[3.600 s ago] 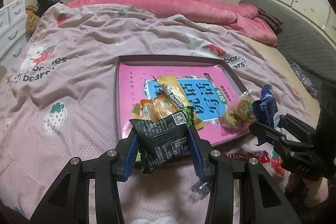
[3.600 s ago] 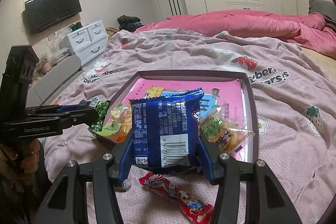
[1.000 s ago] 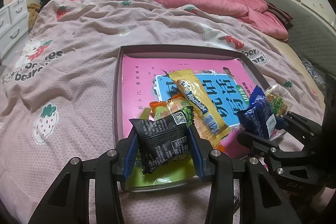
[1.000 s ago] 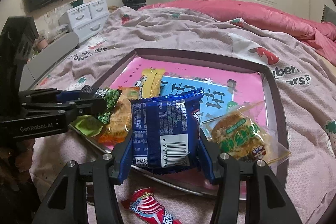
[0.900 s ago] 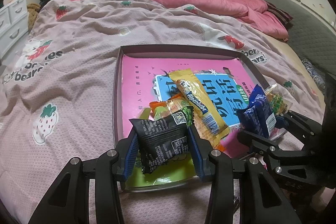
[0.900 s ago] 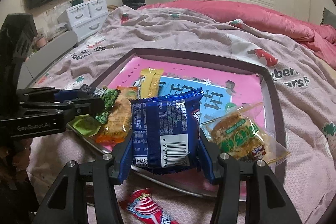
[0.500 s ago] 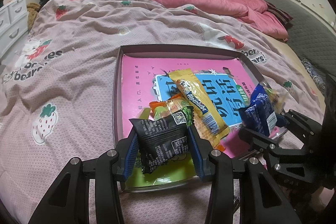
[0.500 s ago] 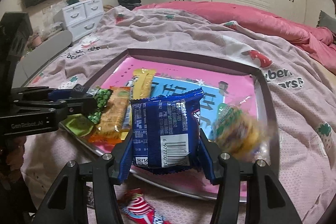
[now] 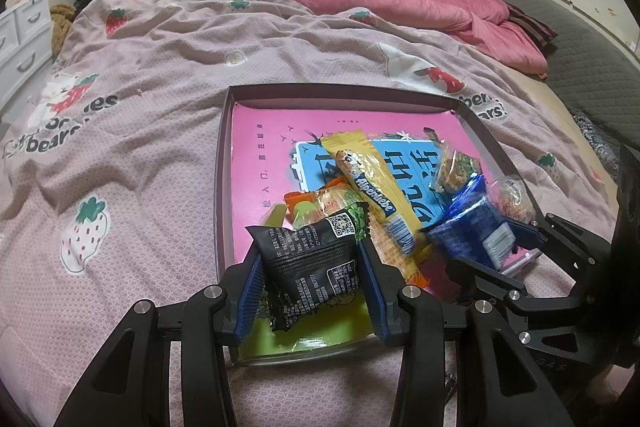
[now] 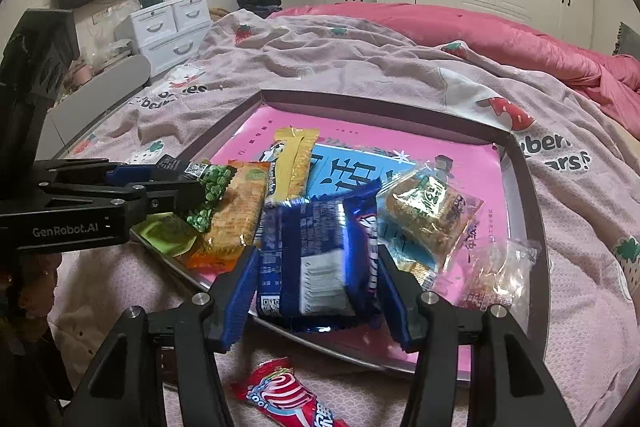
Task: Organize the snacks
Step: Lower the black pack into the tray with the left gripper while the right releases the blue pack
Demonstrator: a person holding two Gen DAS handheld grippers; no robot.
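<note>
Our left hand-held gripper (image 9: 310,267) pinches a black snack packet (image 9: 310,263) over the near corner of the tray (image 9: 224,163) on the bed (image 9: 120,131). Our right hand-held gripper (image 10: 316,279) has a blue wafer packet (image 10: 316,259) between its pads; the packet looks blurred and tilted, perhaps slipping loose, and we cannot tell if the pads still press it. To do this well, we judge we should lower both packets onto bare pink tray floor, clear of the yellow bar (image 10: 294,159), then let go fully. A red candy wrapper (image 10: 288,399) lies on the bed outside the tray.
</note>
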